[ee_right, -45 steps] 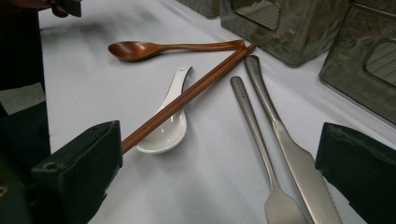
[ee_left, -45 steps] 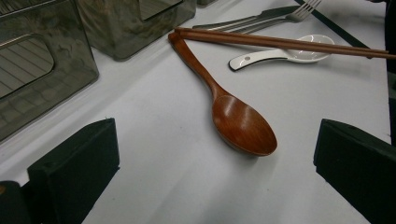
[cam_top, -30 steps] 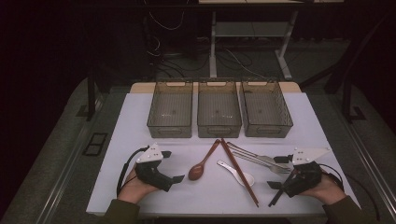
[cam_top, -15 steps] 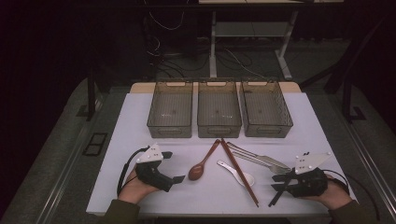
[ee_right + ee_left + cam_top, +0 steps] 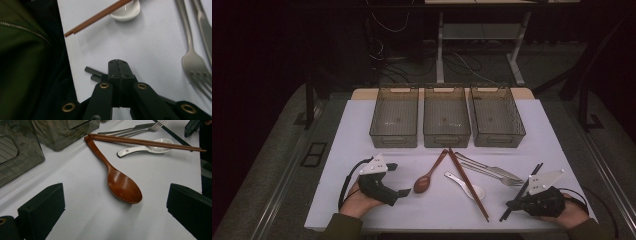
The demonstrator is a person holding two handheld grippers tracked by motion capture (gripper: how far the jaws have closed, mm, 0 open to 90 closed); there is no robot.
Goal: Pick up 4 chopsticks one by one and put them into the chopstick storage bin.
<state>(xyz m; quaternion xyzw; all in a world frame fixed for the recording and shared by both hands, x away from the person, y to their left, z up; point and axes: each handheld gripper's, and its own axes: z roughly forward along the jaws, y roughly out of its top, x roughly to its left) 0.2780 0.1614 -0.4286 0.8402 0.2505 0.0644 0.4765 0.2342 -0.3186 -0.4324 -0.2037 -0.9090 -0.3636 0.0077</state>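
Black chopsticks [image 5: 518, 194] lie beneath the right tongs [image 5: 117, 65], just closed empty; left tongs [image 5: 112, 205] gape wide.

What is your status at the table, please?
Left gripper open, by wooden spoon. Right gripper just closed, jaws together over black chopsticks; grip unclear. Path clear.

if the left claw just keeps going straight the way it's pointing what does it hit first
Probably the wooden spoon: its bowl lies on the table between and just ahead of the left claw's open jaws.
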